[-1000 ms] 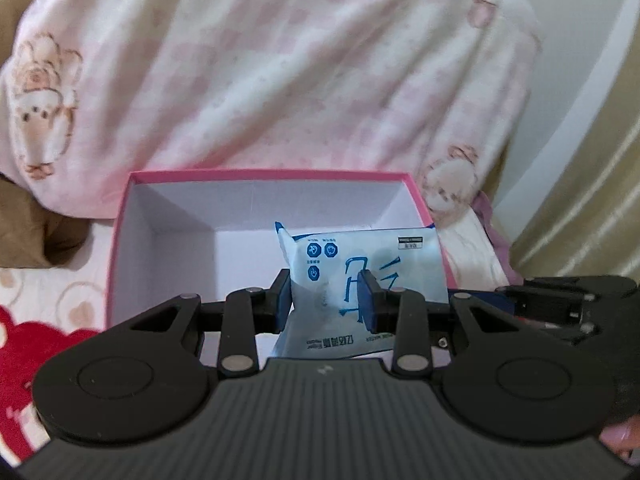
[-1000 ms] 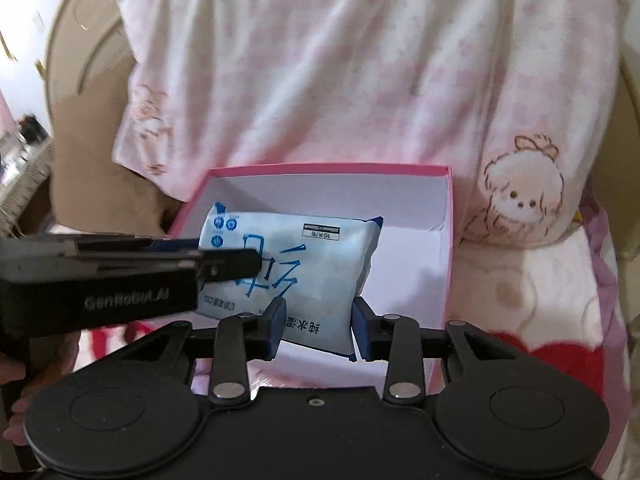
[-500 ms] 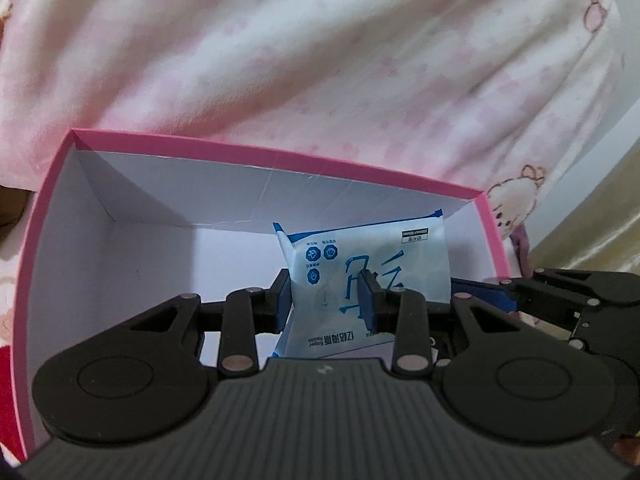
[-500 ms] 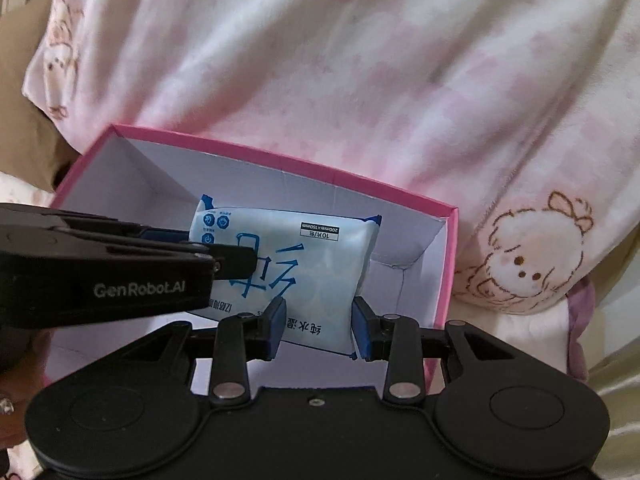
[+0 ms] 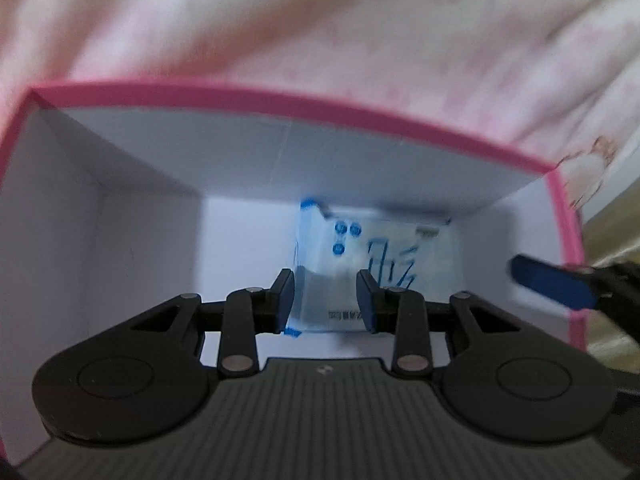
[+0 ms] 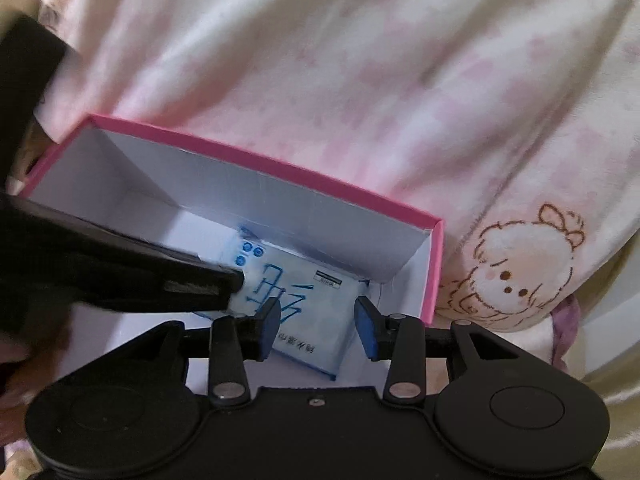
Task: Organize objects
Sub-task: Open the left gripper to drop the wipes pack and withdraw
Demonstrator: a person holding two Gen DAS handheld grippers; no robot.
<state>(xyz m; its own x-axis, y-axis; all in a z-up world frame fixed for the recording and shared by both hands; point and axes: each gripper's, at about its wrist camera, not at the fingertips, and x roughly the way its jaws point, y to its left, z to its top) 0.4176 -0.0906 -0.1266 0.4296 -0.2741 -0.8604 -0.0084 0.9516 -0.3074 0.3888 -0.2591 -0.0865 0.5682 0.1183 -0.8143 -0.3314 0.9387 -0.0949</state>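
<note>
We have the left gripper (image 5: 325, 300) pinching the wipes pack (image 5: 376, 256), low inside the pink box (image 5: 280, 100). Right gripper (image 6: 316, 326) has just been opening, pads off the pack between them. Left release remains.

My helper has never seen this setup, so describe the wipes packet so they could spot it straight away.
Find the pink-rimmed box with white inside walls, set against the pink and cream blanket. The wipes packet lies inside, in its far right corner. It is the only item in there: a flat, pale blue pouch with bold blue lettering.
</note>
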